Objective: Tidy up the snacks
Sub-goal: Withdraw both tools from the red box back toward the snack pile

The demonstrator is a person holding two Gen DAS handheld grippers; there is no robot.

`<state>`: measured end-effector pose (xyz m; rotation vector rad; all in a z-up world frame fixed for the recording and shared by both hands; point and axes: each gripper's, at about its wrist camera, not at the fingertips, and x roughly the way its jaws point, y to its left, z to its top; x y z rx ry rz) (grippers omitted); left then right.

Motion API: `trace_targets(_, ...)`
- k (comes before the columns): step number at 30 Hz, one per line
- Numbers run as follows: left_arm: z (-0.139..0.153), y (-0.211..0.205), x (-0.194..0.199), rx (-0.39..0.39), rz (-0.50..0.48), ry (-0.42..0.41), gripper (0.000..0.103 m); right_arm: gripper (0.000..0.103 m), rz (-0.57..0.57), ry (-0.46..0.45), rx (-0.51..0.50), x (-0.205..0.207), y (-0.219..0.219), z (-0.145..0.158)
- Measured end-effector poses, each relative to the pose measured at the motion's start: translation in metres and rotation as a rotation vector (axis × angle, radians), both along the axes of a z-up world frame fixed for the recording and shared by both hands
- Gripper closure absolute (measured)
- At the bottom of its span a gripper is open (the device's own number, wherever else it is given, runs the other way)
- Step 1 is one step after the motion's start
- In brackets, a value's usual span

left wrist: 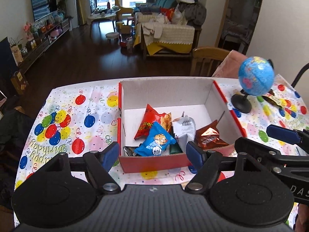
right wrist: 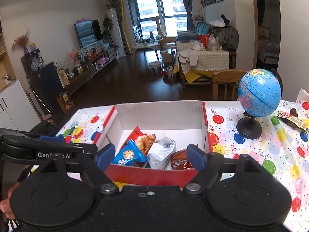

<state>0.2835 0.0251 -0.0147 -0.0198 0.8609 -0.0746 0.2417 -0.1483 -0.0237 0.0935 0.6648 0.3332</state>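
Observation:
A red cardboard box with a white inside stands on the table and holds several snack packets: a blue cookie packet, a red one, a white one and a brown one. The box also shows in the right wrist view with the blue packet and the brown packet. My left gripper is open and empty at the box's near wall. My right gripper is open and empty, also at the near wall. One more snack packet lies on the table behind the globe.
A small blue globe on a black stand is right of the box. The table has a balloon-print cloth. A wooden chair stands at the far edge. The right gripper's body shows at the right in the left wrist view.

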Motion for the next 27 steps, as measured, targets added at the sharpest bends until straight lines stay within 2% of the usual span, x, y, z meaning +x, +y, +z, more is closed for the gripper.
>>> trace_targets(8, 0.018, 0.007, -0.044, -0.042, -0.047, -0.053, 0.027, 0.019, -0.003, -0.032, 0.030, -0.040, 0.002, 0.012)
trace_targets(16, 0.018, 0.013, -0.080, -0.077, -0.068, -0.057, 0.027, 0.017, -0.013, -0.070, 0.034, -0.078, 0.004, 0.018)
trace_targets(18, 0.016, 0.016, -0.086, -0.083, -0.065, -0.042, 0.018, 0.014, -0.027, -0.062, 0.041, -0.085, 0.002, 0.015)
trace_targets(22, 0.005, 0.020, -0.098, -0.102, -0.073, -0.026, 0.016, 0.012, -0.043, -0.035, 0.049, -0.096, 0.002, 0.003)
trace_targets(24, -0.003, 0.022, -0.103, -0.097, -0.075, -0.011, 0.009, 0.009, -0.051, -0.019, 0.051, -0.101, 0.002, -0.005)
trace_targets(27, -0.017, 0.023, -0.110, -0.093, -0.067, -0.001, 0.005, 0.007, -0.064, 0.005, 0.047, -0.110, 0.004, -0.022)
